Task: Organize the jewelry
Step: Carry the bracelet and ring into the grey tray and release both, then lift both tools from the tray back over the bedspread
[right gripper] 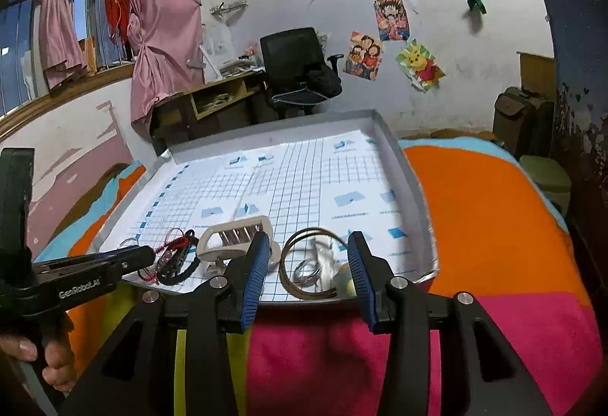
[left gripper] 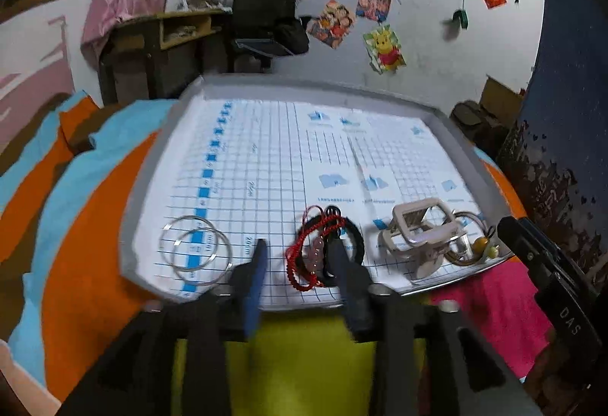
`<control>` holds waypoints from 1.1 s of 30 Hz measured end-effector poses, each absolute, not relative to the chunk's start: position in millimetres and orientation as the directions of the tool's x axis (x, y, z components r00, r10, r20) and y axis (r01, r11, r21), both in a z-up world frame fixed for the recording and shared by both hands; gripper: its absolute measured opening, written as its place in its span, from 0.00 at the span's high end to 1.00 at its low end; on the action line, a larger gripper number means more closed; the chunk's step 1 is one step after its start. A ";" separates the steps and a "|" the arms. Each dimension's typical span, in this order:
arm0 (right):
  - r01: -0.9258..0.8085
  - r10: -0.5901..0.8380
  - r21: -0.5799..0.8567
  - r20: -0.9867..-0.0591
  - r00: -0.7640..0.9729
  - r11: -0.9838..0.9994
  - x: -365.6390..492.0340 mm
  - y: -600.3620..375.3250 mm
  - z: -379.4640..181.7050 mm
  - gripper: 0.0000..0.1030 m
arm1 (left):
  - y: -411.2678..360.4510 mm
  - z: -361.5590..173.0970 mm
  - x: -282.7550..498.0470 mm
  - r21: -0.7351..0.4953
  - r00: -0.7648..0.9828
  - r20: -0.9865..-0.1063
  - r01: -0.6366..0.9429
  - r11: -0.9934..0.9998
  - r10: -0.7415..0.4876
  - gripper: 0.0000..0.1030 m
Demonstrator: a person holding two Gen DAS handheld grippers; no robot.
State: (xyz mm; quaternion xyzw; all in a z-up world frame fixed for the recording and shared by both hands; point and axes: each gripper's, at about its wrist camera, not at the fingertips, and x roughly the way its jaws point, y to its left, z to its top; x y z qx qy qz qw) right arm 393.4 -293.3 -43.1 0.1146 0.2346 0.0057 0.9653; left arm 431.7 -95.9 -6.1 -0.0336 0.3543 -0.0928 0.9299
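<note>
one tray [left gripper: 452, 129] lined with grid paper. on it: two thin silver bangles [left gripper: 195, 250], two brown bangles [right gripper: 304, 264], one red beaded string [left gripper: 300, 260], one black braided bracelet [left gripper: 351, 243], one cream hair claw clip [left gripper: 421, 229]. two small round beads [left gripper: 484, 246] by the edge. two handheld claws: left claw [left gripper: 300, 260], right claw [right gripper: 307, 264].

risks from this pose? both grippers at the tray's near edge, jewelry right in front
1. The red beaded string lies tangled with the black bracelet by the left gripper; closing may lift both.
2. The right gripper frames the brown bangles and metal rings together; it may grab the wrong piece.
3. All this sits at the tray edge, so a nudge could push pieces onto the blanket.
</note>
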 end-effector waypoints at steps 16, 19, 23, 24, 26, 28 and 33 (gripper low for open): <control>0.068 -0.012 0.153 -0.341 0.940 0.986 314.5 -302.0 16.4 0.08 | -61.9 52.1 323.5 -0.142 0.910 -0.389 0.092 0.986 -0.140 0.00; 0.062 -0.013 0.152 -0.303 0.953 0.986 291.9 -301.3 23.7 0.03 | -57.6 54.3 303.1 -0.145 0.920 -0.368 0.087 0.986 -0.135 0.00; 0.048 -0.004 0.162 -0.257 0.966 0.986 262.8 -295.6 31.5 0.02 | -50.9 57.9 272.1 -0.160 0.931 -0.342 0.075 0.984 -0.127 0.00; 0.046 -0.005 0.162 -0.248 0.969 0.986 255.7 -294.8 32.1 0.01 | -49.5 58.7 266.7 -0.165 0.933 -0.338 0.074 0.984 -0.127 0.00; 0.044 -0.007 0.163 -0.221 0.975 0.986 236.2 -291.8 34.8 0.01 | -45.1 60.9 250.0 -0.171 0.939 -0.322 0.068 0.983 -0.121 0.00; 0.043 -0.008 0.166 -0.204 0.979 0.985 220.0 -288.9 37.9 0.01 | -40.6 63.5 234.6 -0.177 0.944 -0.311 0.061 0.982 -0.114 0.00; 0.041 -0.005 0.161 -0.212 0.977 0.986 186.8 -286.8 38.6 0.01 | -29.0 64.8 202.4 -0.195 0.953 -0.286 0.045 0.980 -0.101 0.00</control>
